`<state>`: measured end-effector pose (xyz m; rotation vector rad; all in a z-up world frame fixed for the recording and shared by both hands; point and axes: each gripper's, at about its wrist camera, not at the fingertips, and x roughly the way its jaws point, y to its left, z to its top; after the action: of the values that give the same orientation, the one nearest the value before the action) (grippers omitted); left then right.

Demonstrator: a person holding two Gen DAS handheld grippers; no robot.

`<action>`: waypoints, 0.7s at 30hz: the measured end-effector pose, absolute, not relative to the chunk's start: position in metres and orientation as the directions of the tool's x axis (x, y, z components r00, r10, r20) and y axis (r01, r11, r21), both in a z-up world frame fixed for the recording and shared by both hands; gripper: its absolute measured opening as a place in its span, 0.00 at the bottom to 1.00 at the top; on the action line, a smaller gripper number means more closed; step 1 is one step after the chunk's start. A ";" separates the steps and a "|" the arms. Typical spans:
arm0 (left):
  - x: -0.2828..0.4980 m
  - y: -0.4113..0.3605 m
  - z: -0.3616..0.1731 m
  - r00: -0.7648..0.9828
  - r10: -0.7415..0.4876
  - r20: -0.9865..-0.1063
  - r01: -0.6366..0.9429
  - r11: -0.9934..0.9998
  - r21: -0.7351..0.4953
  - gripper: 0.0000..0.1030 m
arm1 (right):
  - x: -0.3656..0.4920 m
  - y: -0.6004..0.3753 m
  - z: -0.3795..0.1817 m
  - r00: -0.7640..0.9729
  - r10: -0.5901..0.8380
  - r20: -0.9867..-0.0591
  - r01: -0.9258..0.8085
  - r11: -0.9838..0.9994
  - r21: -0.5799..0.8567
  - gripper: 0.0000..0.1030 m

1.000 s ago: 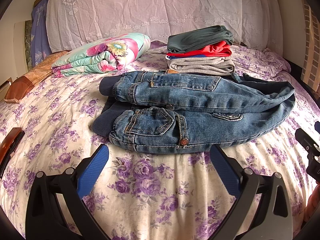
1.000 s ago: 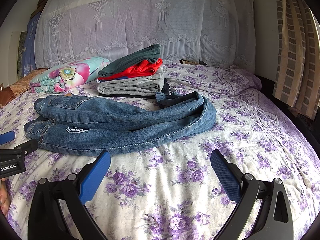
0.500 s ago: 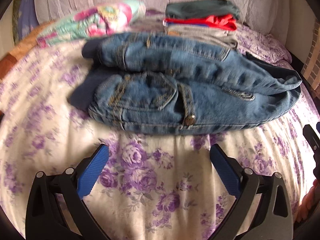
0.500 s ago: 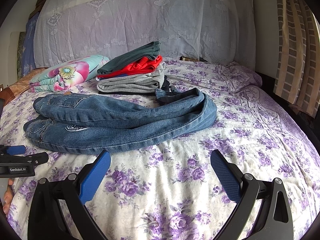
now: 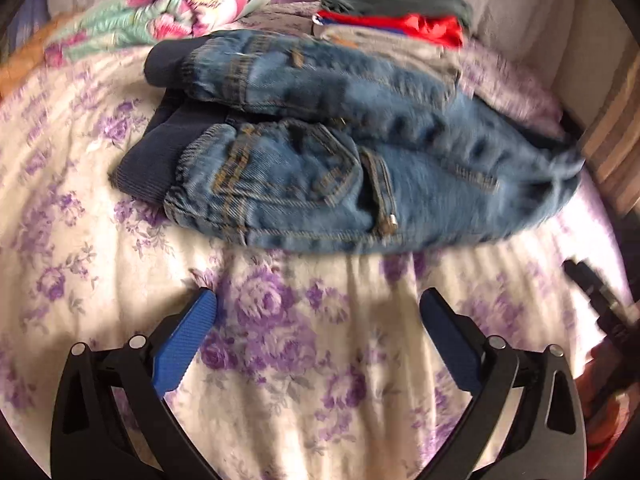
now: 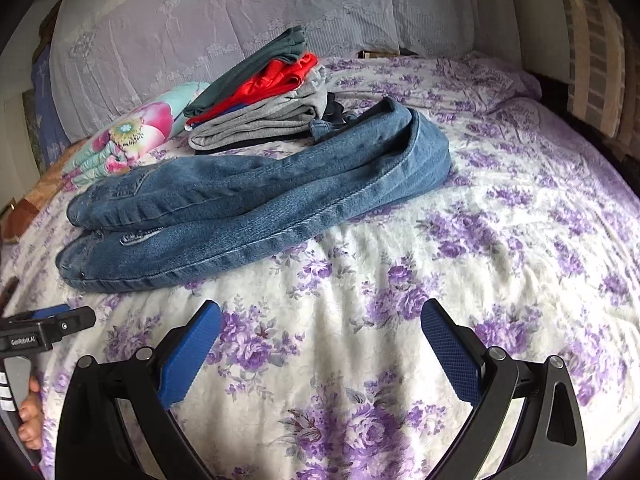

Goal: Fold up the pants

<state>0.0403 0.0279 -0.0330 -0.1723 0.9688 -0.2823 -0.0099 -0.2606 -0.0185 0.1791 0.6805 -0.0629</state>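
Note:
Blue jeans (image 5: 328, 168) lie on the floral bedspread, legs doubled lengthwise, dark ribbed waistband (image 5: 148, 168) at the left and the leg ends at the right. In the right wrist view the jeans (image 6: 256, 208) stretch from lower left to the folded end (image 6: 420, 152). My left gripper (image 5: 318, 312) is open and empty, just short of the jeans' near edge by the waist. My right gripper (image 6: 320, 320) is open and empty, over the bedspread in front of the legs. The left gripper also shows at the left edge of the right wrist view (image 6: 44, 326).
A stack of folded clothes (image 6: 260, 96), grey, red and dark green, sits behind the jeans. A floral folded quilt (image 6: 136, 136) lies to its left. White lace pillows (image 6: 240, 12) line the headboard. A curtain (image 6: 592, 60) hangs at the right.
My left gripper has moved closer to the jeans' waist, which now fills more of its view. My right gripper has tilted and shifted slightly. Both stayed open.

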 end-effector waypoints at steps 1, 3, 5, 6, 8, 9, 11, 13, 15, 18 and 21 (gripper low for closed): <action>0.045 0.039 -0.031 0.525 -0.387 -0.758 0.151 0.919 -0.365 0.96 | -0.011 -0.267 -0.020 0.778 0.034 -0.627 0.114 0.974 0.194 0.97; 0.057 0.057 -0.032 0.513 -0.501 -0.697 0.113 0.844 -0.524 0.96 | -0.013 -0.283 -0.025 0.783 0.113 -0.611 0.116 0.939 0.322 0.97; 0.064 0.069 -0.034 0.508 -0.567 -0.649 0.071 0.778 -0.624 0.96 | -0.015 -0.301 -0.033 0.786 0.176 -0.592 0.140 0.882 0.449 0.97; 0.069 0.075 -0.037 0.504 -0.598 -0.623 0.037 0.735 -0.677 0.96 | -0.016 -0.309 -0.038 0.788 0.206 -0.580 0.151 0.849 0.506 0.97; 0.074 0.076 -0.040 0.514 -0.624 -0.589 -0.018 0.678 -0.735 0.96 | -0.019 -0.319 -0.042 0.803 0.234 -0.547 0.158 0.802 0.576 0.97; 0.078 0.078 -0.040 0.520 -0.626 -0.582 -0.037 0.664 -0.747 0.96 | -0.021 -0.320 -0.042 0.811 0.234 -0.537 0.157 0.796 0.585 0.97; 0.087 0.073 -0.039 0.534 -0.612 -0.584 -0.072 0.655 -0.752 0.96 | -0.022 -0.315 -0.041 0.809 0.221 -0.545 0.159 0.811 0.563 0.97; 0.096 0.065 -0.036 0.546 -0.584 -0.601 -0.088 0.673 -0.734 0.96 | -0.020 -0.309 -0.039 0.804 0.214 -0.554 0.151 0.828 0.540 0.97; 0.102 0.055 -0.033 0.569 -0.566 -0.597 -0.078 0.685 -0.724 0.95 | -0.020 -0.306 -0.037 0.803 0.220 -0.554 0.142 0.832 0.537 0.97; 0.115 0.066 -0.028 0.615 -0.527 -0.586 -0.063 0.708 -0.703 0.72 | -0.024 -0.310 -0.038 0.812 0.228 -0.537 0.143 0.815 0.562 0.97; 0.112 0.066 -0.027 0.642 -0.497 -0.584 -0.032 0.744 -0.668 0.35 | -0.023 -0.315 -0.038 0.818 0.227 -0.528 0.146 0.806 0.573 0.97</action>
<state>0.1118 0.0664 -0.0268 -0.6977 0.8444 -0.2907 -0.0226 -0.3150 -0.0380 0.6419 0.6214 0.0460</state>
